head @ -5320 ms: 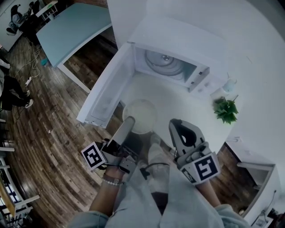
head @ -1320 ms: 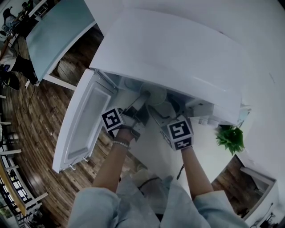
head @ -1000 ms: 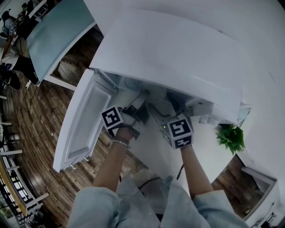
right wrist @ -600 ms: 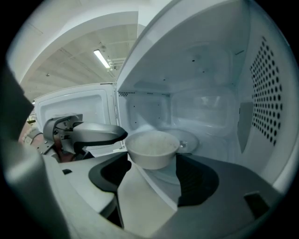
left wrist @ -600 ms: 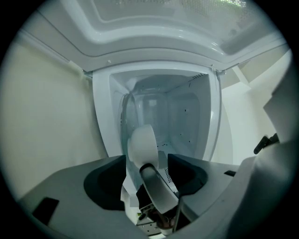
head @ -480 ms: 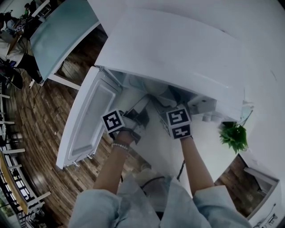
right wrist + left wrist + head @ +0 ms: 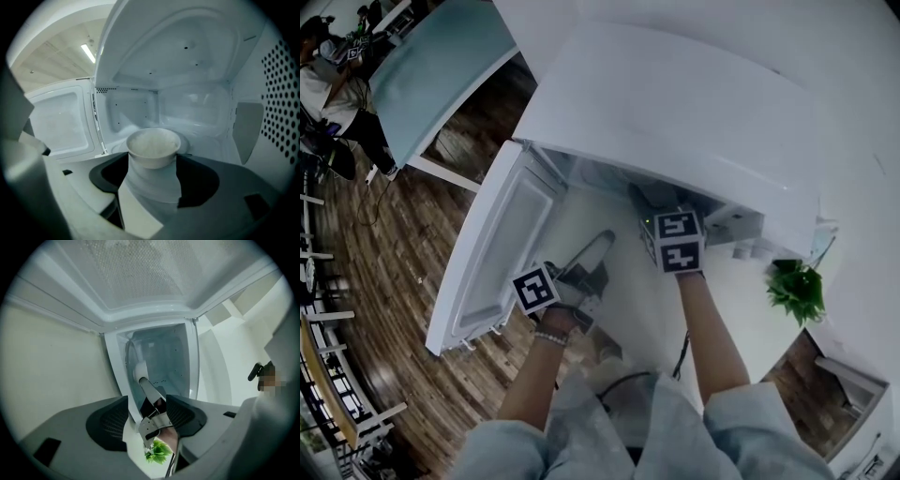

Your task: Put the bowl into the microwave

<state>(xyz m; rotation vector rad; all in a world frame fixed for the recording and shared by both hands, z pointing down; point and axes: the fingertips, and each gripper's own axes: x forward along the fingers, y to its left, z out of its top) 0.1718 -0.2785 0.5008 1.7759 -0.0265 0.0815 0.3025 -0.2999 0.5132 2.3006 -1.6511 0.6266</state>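
Note:
The white bowl (image 7: 153, 146) stands on the turntable inside the white microwave (image 7: 675, 103); the microwave's top hides it in the head view. My right gripper (image 7: 153, 177) reaches into the opening, open, with the bowl just past its fingertips and apart from them. Its marker cube (image 7: 677, 242) shows at the mouth. My left gripper (image 7: 598, 246) is outside, over the counter in front of the opening. Its jaws have just been closing a little, but they stand open (image 7: 147, 403) with nothing between them.
The microwave door (image 7: 502, 244) hangs open at the left. A small green plant (image 7: 795, 289) stands on the white counter (image 7: 623, 309) at the right. A pale blue table (image 7: 441, 66) and wood floor (image 7: 384, 281) lie to the left. Perforated wall (image 7: 281, 108) bounds the cavity's right.
My left gripper has drawn back out of the microwave toward the counter's front. The right gripper stays at the opening. The bowl no longer shows in the head view.

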